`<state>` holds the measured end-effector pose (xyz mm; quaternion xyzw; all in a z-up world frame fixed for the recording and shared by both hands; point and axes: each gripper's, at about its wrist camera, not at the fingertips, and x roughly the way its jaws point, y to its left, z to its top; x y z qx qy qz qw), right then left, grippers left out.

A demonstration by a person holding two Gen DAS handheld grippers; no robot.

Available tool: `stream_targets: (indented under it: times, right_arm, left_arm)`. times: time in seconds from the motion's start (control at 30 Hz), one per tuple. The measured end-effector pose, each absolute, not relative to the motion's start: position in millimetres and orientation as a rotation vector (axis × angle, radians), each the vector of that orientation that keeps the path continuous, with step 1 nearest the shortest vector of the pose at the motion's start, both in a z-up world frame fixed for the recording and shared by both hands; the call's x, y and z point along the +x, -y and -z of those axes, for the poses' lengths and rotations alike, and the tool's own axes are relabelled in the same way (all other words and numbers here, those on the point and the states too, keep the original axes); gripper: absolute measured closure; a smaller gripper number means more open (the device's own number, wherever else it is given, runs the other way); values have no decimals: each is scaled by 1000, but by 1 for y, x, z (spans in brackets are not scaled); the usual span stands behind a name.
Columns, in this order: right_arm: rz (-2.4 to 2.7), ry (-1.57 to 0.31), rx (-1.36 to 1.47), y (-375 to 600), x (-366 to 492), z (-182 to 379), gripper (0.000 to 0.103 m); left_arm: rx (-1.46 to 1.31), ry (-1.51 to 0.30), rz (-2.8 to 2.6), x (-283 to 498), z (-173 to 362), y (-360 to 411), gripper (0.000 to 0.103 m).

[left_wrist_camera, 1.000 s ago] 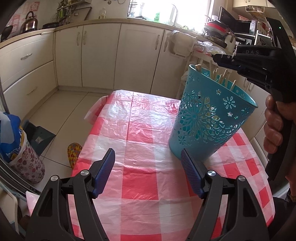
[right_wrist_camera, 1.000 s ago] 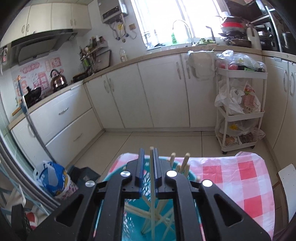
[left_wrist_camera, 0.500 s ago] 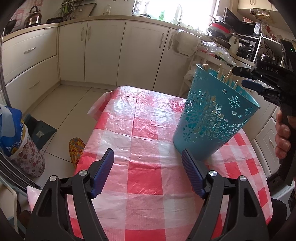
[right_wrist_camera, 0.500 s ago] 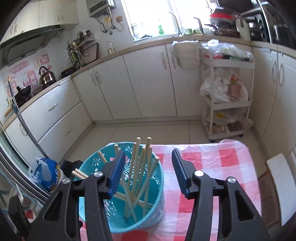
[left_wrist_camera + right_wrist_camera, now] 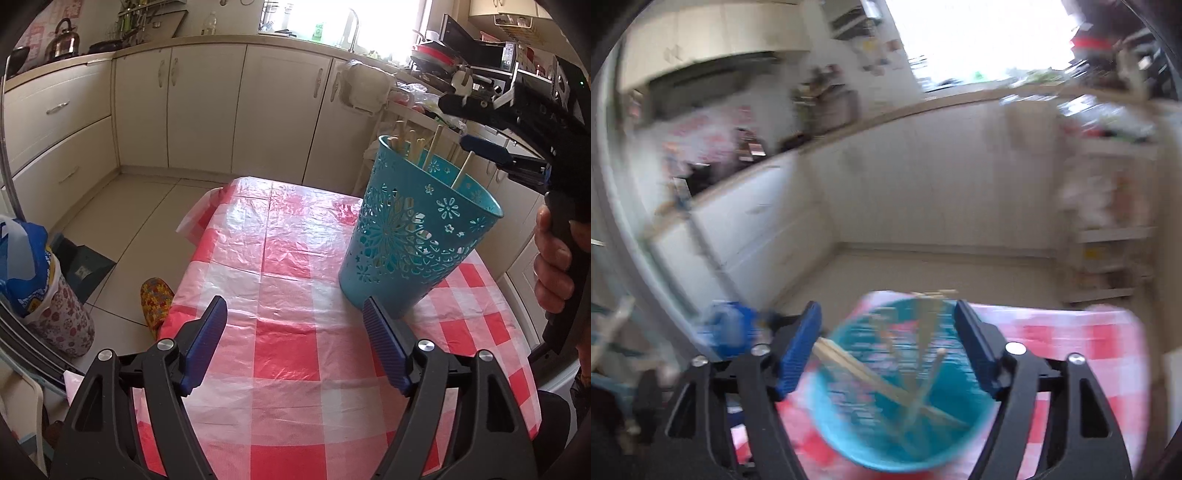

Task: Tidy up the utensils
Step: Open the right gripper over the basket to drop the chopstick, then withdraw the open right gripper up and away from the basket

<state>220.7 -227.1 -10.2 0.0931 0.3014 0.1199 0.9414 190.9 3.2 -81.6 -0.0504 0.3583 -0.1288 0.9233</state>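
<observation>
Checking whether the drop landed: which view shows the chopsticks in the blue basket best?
The right wrist view: it looks down into the blue basket, showing the chopsticks along their length, though blurred. The left wrist view is sharp but shows only their tips above the rim.

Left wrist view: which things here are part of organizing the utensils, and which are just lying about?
Part of the job:
- blue basket
- chopsticks standing in it
- right tool, jaws opening above the basket, nothing between them

Lying about:
- kettle
- patterned slipper
- blue bag
</observation>
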Motion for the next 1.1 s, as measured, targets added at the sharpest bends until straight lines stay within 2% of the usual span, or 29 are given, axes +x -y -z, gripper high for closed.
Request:
stream_targets:
  times: [0.13,0.3,0.53,0.7,0.9,1.03,1.07,1.1]
  right_arm:
    - [-154,-642,259,243,196,8,28]
    - [-240,-637,-5,201,174,5,23]
    - [-285,-806,-232,156,218,34,22]
    - [-306,-832,-264,152,241,44,18]
    - [-142,-816,-115,180,243,50,19]
    - [-93,-787,-61,184,234,45,31]
    - [-99,-782,-35,187,234,44,40]
    - [-96,-777,-31,189,234,42,43]
  left_arm:
    - [-62,-731,282,177,70,3,25]
    - [-31,-735,301,164,65,11,20]
    - [-35,-755,309,161,69,12,19]
    - [-48,-765,309,166,74,9,19]
    - [-64,-786,307,169,83,8,19]
    - [-56,-787,309,167,84,9,19]
    - [-56,-784,309,166,83,9,19]
    - [-56,-782,309,166,82,9,19]
